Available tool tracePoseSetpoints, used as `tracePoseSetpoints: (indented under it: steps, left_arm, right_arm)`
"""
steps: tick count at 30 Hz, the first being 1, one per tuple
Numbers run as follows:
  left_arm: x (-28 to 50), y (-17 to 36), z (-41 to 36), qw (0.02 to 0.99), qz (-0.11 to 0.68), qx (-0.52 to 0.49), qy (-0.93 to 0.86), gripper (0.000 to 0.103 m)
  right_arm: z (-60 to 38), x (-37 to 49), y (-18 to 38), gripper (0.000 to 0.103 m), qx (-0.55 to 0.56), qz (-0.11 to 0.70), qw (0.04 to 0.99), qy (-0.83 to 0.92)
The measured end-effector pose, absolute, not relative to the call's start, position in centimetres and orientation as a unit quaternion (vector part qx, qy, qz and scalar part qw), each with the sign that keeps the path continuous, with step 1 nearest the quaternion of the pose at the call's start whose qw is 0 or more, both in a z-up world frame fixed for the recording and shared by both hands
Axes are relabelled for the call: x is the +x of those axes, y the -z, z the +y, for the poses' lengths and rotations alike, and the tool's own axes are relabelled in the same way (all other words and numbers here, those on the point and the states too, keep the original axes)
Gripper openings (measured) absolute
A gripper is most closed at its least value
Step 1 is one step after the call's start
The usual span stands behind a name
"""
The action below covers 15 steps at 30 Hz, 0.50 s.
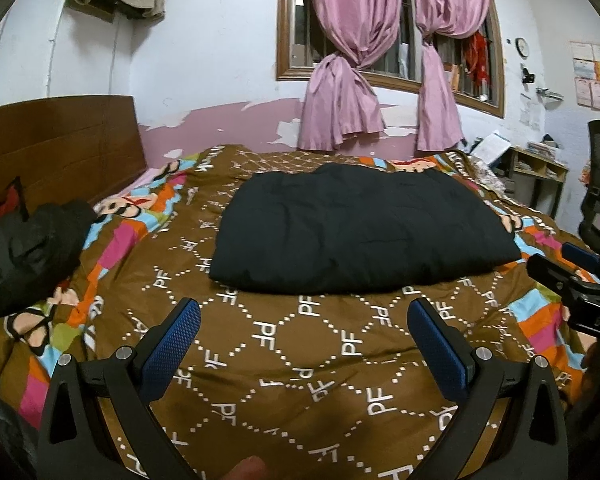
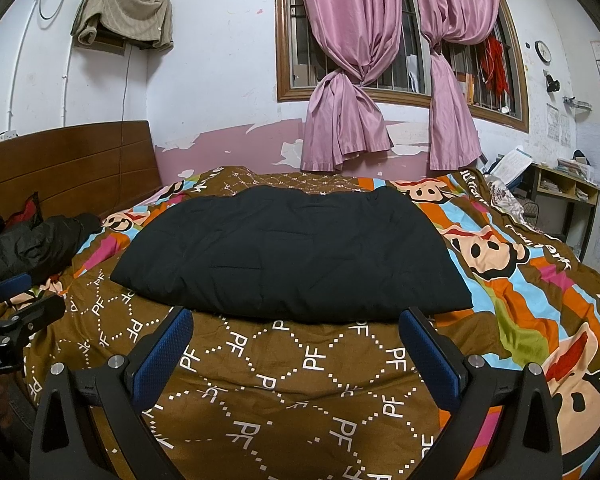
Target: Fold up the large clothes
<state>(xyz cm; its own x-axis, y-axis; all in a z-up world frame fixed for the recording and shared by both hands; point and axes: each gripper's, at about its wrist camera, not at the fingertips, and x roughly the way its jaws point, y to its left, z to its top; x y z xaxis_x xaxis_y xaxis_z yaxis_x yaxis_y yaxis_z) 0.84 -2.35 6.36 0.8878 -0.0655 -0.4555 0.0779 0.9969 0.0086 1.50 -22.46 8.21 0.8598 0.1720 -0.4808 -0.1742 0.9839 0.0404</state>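
Black garment (image 1: 360, 228) folded at frame centre on the bed (image 1: 340, 360). Left tongs (image 1: 304, 324) and right tongs (image 2: 296, 332) both spread wide, empty, short of it. Risk: thick, puffy layers springing apart if pinched shallowly.

Bed w/ patterned quilt (image 2: 300, 380); folded black garment (image 2: 292, 252); dark jacket (image 2: 40, 244).

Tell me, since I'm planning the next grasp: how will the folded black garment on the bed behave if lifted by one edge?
The black garment looks puffy and quilted, so probably light for its bulk. It is soft with rounded edges, so it would likely sag and unfold if lifted from one edge. Its smooth fabric may slip from an open tool unless pinched through several layers.
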Motion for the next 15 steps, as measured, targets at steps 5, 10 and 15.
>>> tracePoseSetpoints:
  steps: [5, 10, 15]
  left_arm:
    - [0.92, -6.17, -2.01, 0.971, 0.238, 0.019, 0.024, 0.101]
    - [1.0, -6.13, -1.7, 0.971, 0.238, 0.02, 0.022, 0.101]
    - [1.03, -6.11, -1.6, 0.971, 0.239, 0.021, 0.024, 0.101]
  right_arm:
    - [-22.48, 1.51, -8.25, 0.103, -0.003, 0.249, 0.964, -0.09]
    - [-22.46, 1.51, -8.27, 0.103, -0.002, 0.249, 0.964, -0.09]
    - [-22.38, 1.48, -8.28, 0.103, -0.003, 0.249, 0.964, -0.09]
